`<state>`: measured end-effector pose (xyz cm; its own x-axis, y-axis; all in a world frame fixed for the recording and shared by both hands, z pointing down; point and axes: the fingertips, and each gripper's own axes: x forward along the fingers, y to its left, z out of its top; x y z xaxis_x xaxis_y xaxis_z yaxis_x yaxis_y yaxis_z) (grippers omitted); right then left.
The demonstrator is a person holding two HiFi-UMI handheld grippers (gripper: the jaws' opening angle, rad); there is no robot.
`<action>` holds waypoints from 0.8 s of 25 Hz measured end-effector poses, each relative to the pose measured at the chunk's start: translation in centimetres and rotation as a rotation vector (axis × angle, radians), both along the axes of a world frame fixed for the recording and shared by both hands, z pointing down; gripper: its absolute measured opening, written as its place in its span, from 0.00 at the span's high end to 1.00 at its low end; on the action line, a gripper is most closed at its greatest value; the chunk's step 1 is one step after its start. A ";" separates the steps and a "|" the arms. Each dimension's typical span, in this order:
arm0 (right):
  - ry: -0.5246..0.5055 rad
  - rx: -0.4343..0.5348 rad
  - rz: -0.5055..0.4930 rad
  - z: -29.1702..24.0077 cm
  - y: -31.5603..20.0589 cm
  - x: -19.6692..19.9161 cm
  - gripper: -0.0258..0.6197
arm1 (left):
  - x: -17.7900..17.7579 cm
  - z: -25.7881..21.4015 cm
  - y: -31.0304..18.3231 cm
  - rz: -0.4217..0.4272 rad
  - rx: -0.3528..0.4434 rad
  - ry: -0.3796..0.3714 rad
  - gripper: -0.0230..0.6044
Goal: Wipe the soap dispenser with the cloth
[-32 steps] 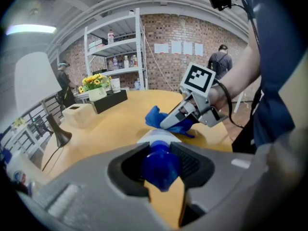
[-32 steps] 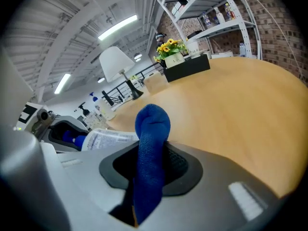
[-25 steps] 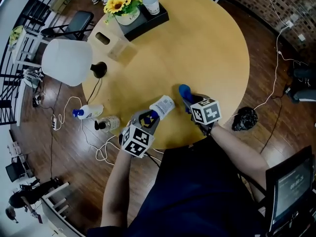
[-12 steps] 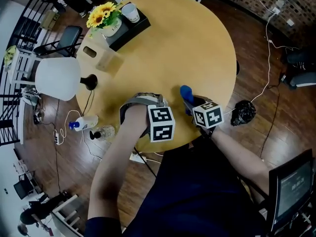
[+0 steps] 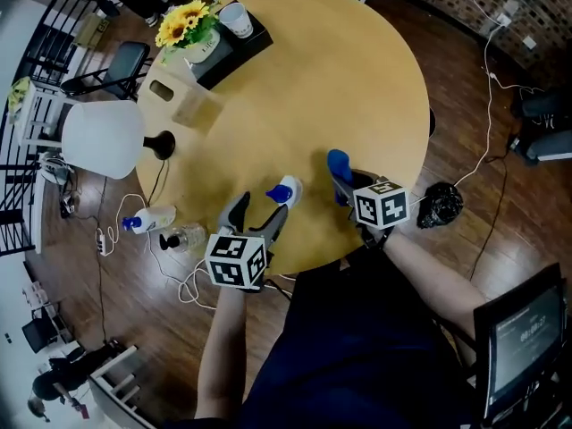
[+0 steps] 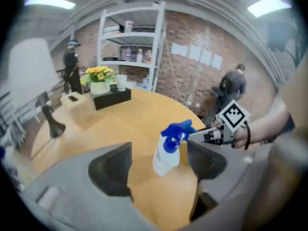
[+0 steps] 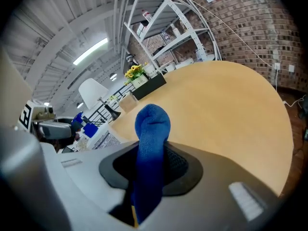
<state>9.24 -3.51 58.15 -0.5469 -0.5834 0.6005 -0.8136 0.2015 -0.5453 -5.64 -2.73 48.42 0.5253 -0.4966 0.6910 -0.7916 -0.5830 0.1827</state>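
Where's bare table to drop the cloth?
Bare: the table's middle and right half, from the black tray to the right rim. Crowded: the far-left edge with flowers, box and lamp; and the near edge, where the bottle stands free just past the left gripper, whose fingers have just been opening, beside the right gripper holding the cloth.

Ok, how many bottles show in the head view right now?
3: a blue-topped spray bottle at the table's near edge; on the floor left of it, a blue-capped bottle and a black-topped bottle. Others may be hidden.
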 end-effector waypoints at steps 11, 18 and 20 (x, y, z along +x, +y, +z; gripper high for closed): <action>-0.028 -0.006 -0.061 -0.9 -1.0 -0.6 0.79 | 3.9 6.0 -2.1 0.014 0.046 -0.171 0.62; -0.063 -0.030 -0.096 -0.5 -0.2 -1.7 0.79 | 3.9 5.2 0.8 0.238 0.214 -0.067 0.63; -0.089 -0.029 -0.126 -1.0 -0.1 -2.7 0.79 | 2.9 4.9 1.8 0.224 0.274 -0.038 0.63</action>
